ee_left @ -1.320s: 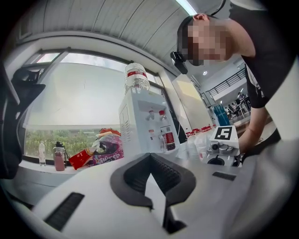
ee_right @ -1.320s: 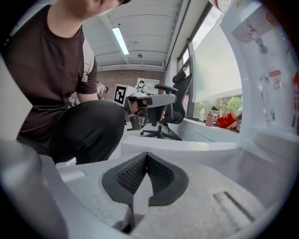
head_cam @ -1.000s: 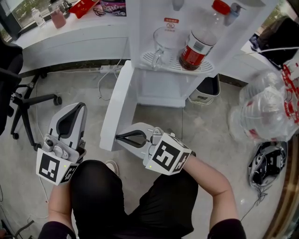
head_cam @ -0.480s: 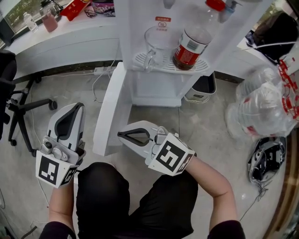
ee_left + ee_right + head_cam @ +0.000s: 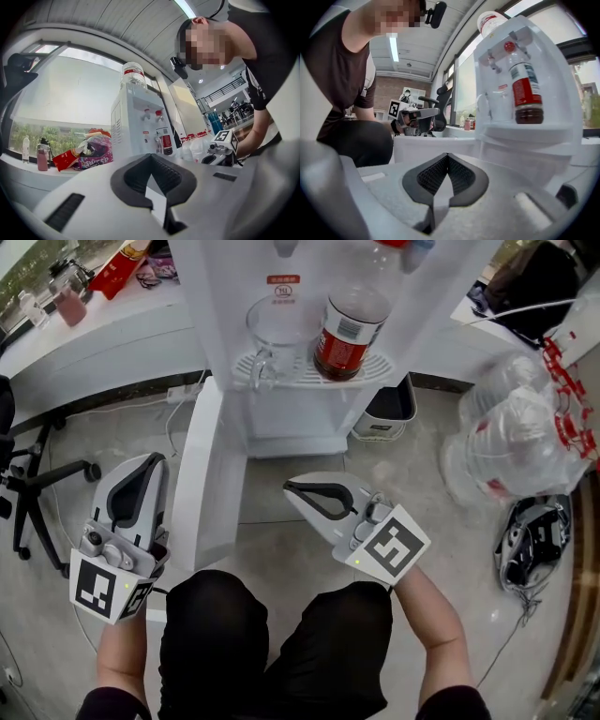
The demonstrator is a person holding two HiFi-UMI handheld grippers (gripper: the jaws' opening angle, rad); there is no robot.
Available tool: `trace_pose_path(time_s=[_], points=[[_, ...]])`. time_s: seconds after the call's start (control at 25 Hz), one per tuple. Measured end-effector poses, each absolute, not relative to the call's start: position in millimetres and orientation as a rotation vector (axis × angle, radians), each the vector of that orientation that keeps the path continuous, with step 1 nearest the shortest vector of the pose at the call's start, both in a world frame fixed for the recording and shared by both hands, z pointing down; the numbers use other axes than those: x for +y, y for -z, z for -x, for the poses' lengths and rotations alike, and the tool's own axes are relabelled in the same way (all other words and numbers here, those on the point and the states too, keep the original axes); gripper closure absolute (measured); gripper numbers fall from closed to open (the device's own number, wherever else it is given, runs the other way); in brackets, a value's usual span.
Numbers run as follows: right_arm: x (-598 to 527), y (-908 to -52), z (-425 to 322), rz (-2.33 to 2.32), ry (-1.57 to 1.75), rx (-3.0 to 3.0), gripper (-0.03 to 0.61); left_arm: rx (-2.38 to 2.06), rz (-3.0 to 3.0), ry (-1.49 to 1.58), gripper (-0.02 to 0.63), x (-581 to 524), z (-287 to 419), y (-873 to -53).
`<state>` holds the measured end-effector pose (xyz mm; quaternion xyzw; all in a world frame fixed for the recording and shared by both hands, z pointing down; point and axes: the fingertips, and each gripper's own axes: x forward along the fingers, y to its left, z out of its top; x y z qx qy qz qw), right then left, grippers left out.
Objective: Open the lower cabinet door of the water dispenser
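Floor (image 5: 412, 493): pale grey, smooth, with a seam line visible. The water dispenser (image 5: 281, 381) is seen standing on it against a white counter (image 5: 103, 334) that runs under a window.

The lower cabinet door (image 5: 202, 474) is found open, hinged at the dispenser's left side and projecting edge-on toward the person.

On the drip tray (image 5: 394, 367) a glass jug (image 5: 272, 329) and a dark-drink bottle (image 5: 342, 334) are noted side by side.

A black bin (image 5: 386, 409) is set just right of the dispenser. Clear plastic bags (image 5: 511, 451) are heaped farther right, and an office chair (image 5: 37, 484) is at the far left.

Left gripper (image 5: 150, 462): jaws pressed together, nothing held, just beside the door's outer face.

Right gripper (image 5: 295, 488): jaws clenched, nothing held, clear of the door, before the open cabinet.
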<state>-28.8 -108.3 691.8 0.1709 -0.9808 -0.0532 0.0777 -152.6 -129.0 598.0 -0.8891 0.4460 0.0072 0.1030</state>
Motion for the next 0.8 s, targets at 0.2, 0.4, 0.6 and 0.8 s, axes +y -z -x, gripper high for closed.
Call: trace_pose_path(time_s=[0.2,0.4,0.6,0.8], points=[[-137.9,-669.7,2.9,-0.733,0.138,-2.988,0.574,1.267,2.632,-0.022,0.606,-143.4,139.8,-583.3],[-151.5,-652.6,-22.5,-0.840,0.164,-2.960,0.574,1.246,2.607,0.009,0.606,-157.0,126.5,-557.2],[-151.3,-605.7,-50.0,-1.026,-0.028,-2.994,0.574,1.258,2.664,0.105,0.606,-169.6,115.8,-528.0],[-143.7,-559.9,-92.4,-1.251,-0.154,-2.970,0.574,1.257,2.686,0.065,0.606,-173.7,87.2,-479.6]])
